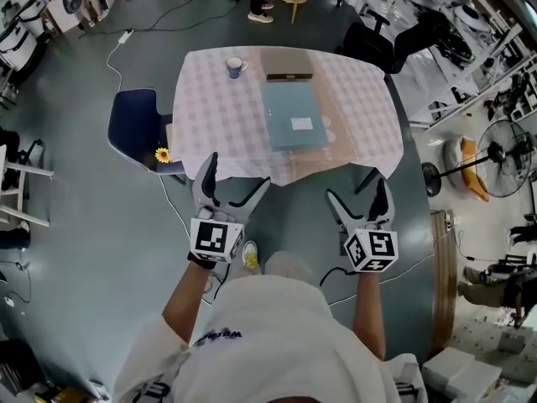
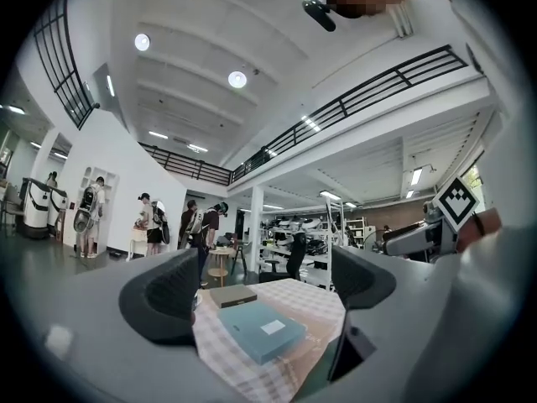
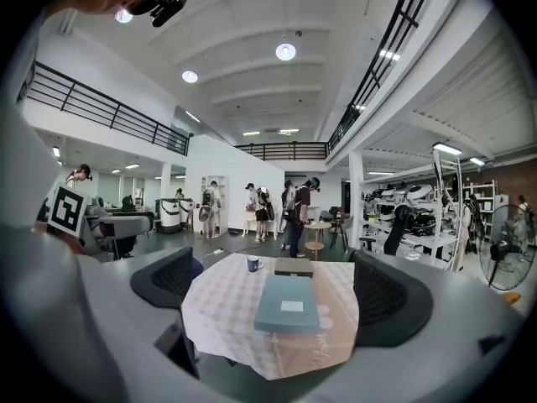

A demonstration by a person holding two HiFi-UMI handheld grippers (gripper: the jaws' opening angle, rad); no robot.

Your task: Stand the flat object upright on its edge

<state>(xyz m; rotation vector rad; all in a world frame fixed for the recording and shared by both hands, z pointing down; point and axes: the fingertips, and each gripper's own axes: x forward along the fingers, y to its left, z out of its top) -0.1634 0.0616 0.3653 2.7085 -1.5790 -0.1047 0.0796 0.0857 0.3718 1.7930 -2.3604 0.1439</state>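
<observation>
1. The flat blue-grey object (image 1: 291, 116) lies on its broad face on the bench (image 1: 218, 124), right of the middle, with a small pale label on top.
2. Just past its far edge sits a flat brown box (image 1: 289, 64), also lying down. I cannot tell whether the two touch.
3. A blue-and-white mug (image 1: 236, 67) stands upright near the far edge, left of the brown box and apart from it.
4. A pale checked cloth covers the bench and hangs over its near edge.
5. My left tool (image 1: 237, 175) hovers short of the near edge, on the left. Its jaws are spread wide with nothing between them.
6. My right tool (image 1: 359, 193) hangs level with it on the right, also released and empty, well apart from the object.
7. A dark blue chair (image 1: 134, 124) stands at the bench's left side, with a small yellow flower (image 1: 162, 154) by its near corner.
8. Several people stand on the floor far beyond the bench.
</observation>
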